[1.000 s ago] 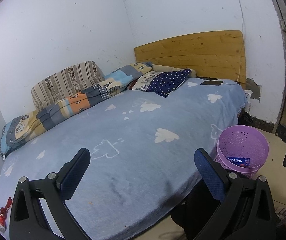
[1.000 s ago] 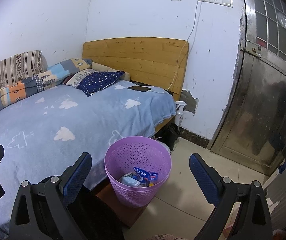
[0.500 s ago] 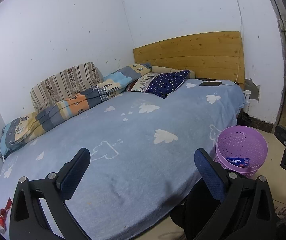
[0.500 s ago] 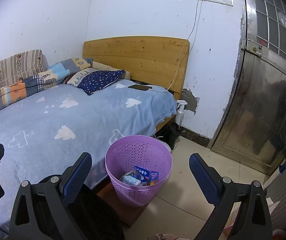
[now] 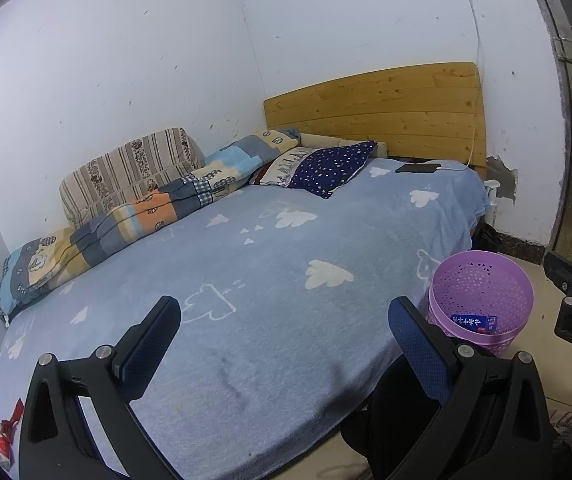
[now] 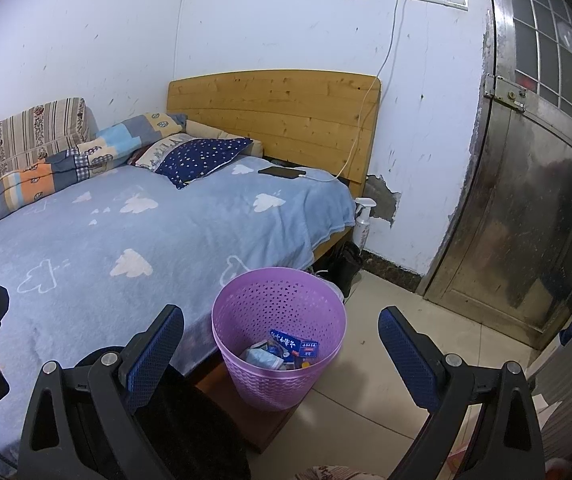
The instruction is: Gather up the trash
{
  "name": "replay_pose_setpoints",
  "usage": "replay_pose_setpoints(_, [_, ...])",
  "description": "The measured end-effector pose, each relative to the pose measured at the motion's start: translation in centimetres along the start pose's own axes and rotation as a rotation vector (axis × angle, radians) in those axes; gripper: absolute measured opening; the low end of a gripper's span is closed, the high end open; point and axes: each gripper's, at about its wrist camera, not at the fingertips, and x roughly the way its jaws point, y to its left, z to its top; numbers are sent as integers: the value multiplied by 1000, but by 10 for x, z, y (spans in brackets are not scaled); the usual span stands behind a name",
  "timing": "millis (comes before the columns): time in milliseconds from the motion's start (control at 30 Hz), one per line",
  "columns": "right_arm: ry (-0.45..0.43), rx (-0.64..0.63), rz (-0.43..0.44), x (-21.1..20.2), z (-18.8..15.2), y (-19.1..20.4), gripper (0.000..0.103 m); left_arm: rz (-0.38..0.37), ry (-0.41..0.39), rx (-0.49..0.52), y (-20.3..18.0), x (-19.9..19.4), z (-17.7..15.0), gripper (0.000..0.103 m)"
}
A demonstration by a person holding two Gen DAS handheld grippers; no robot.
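The left hand-held gripper (image 5: 284,344) hangs over the near edge of the bed (image 5: 270,288) with its blue-padded fingers spread wide and nothing between them. Low to its left, at the bed's near corner, lies a red and white wrapper (image 5: 4,438), well apart from the fingers. To its right, beside the bed, stands the purple basket (image 5: 481,280). The right hand-held gripper (image 6: 280,346) is likewise spread wide and empty, and the purple basket (image 6: 246,376) sits just ahead between its fingers, on a low brown stand. Inside it lie a blue packet (image 6: 293,345) and other crumpled litter. Farther ahead of both grippers, near the wooden headboard (image 6: 278,116), a dark phone (image 6: 282,171) rests on the blue cloud-print blanket, with a white cable plugged in.
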Motion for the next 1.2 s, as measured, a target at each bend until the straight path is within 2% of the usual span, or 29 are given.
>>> replay_pose_setpoints(667, [8, -13, 10, 3, -2, 3, 99, -5, 3, -2, -2, 0, 0, 103])
replay_pose_setpoints(800, [2, -26, 28, 5, 1, 5, 99, -20, 27, -40, 7, 5, -1, 103])
replay_pose_setpoints(867, [-15, -51, 68, 5, 7, 11, 99, -14, 51, -90, 21, 12, 0, 103])
replay_pose_setpoints(1000, [-48, -162, 162, 9, 41, 46, 99, 71, 83, -195, 62, 23, -5, 103])
replay_pose_setpoints(1100, [-59, -189, 244, 15, 61, 76, 99, 175, 119, -271, 102, 34, -14, 103])
replay_pose_setpoints(1200, [-23, -229, 379, 33, 69, 123, 101, 296, 177, -323, 143, 51, -33, 103])
